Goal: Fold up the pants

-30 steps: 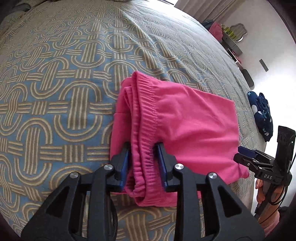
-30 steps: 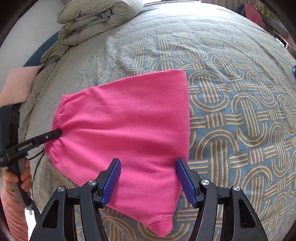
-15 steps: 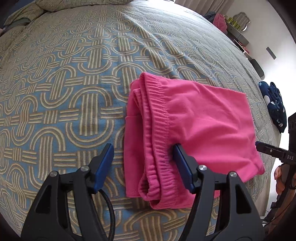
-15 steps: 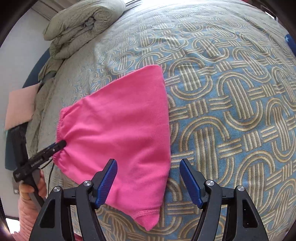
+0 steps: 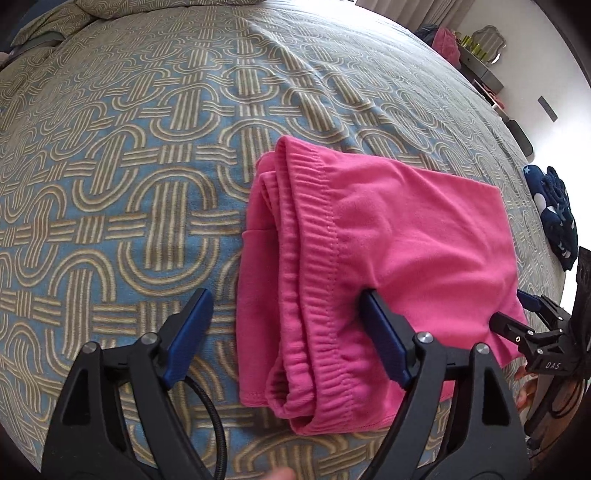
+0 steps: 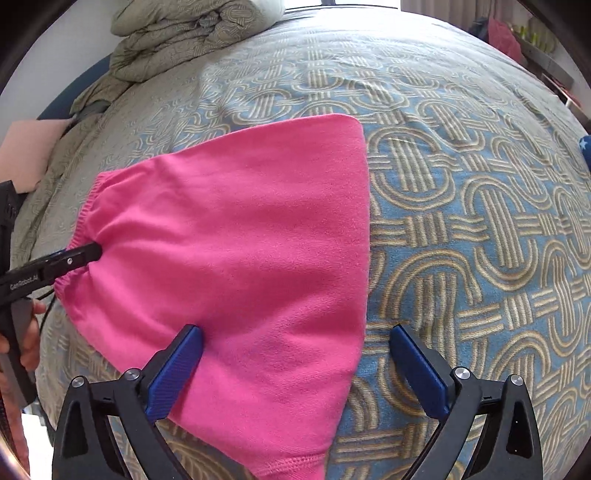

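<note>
Pink pants (image 5: 376,243) lie folded into a compact stack on the patterned bedspread (image 5: 147,147). The elastic waistband faces the left wrist view. My left gripper (image 5: 291,332) is open, its jaws spread either side of the waistband end. One finger rests on the fabric. The pants also show in the right wrist view (image 6: 236,251), with the hem corner nearest. My right gripper (image 6: 295,369) is open over the pants' right edge. The left gripper shows in the right wrist view (image 6: 74,258) at the waistband. The right gripper shows in the left wrist view (image 5: 532,317) at the far corner.
A rolled grey-green duvet (image 6: 192,33) lies at the head of the bed. A dark blue star-print garment (image 5: 557,214) sits near the bed's right edge. A shelf with pink items (image 5: 476,55) stands by the far wall.
My left gripper let go of the waistband and opened wide, then backed off slightly. My right gripper stayed open and shifted a little over the pants.
</note>
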The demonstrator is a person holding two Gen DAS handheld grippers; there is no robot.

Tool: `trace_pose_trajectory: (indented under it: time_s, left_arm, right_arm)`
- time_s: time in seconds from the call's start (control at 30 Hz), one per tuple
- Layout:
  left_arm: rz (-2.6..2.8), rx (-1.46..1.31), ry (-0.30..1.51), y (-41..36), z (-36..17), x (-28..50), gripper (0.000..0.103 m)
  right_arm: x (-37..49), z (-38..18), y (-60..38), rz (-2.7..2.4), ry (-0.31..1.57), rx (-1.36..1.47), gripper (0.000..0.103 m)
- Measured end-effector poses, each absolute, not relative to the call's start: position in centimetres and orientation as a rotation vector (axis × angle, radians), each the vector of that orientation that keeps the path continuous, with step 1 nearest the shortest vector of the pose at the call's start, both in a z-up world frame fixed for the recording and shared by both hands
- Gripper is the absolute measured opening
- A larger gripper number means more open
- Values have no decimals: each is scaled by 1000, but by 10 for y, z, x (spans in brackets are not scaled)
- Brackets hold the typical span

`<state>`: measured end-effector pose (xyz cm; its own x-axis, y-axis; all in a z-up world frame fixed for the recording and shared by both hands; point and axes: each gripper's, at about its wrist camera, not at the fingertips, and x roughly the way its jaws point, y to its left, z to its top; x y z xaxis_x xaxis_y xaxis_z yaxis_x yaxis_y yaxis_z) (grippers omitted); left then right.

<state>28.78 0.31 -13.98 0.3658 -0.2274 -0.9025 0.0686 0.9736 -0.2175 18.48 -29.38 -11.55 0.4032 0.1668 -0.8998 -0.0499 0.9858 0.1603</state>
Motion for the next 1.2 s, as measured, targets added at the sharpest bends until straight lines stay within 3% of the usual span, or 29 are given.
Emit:
trace_pose_trajectory:
  time_s: [0.27,0.33,0.6,0.9,1.1,1.2]
  left_arm:
    - [-174,-126,1209,1,-129,290,82]
    - [-156,-113,1214,-2,-129,293,82]
    - [-177,-85,1254,-12,-140,304,83]
    - [-192,-123,1224,-13,-146,307,94]
    - [-198,-145,1225,-11,-146,309,94]
    - [-206,-142,1220,-15,-147,310,94]
  right_arm:
    - [206,-105,-326,132,1225,402,99]
    - [209,-96,-325,134,1212,365,90]
    - [228,-104,-323,72,1176,313,90]
    - [220,-105,-318,94,1101,258,90]
    - [230,-103,-326,181,1124,348,78]
    - [235,-105,-327,201,1141,338,77]
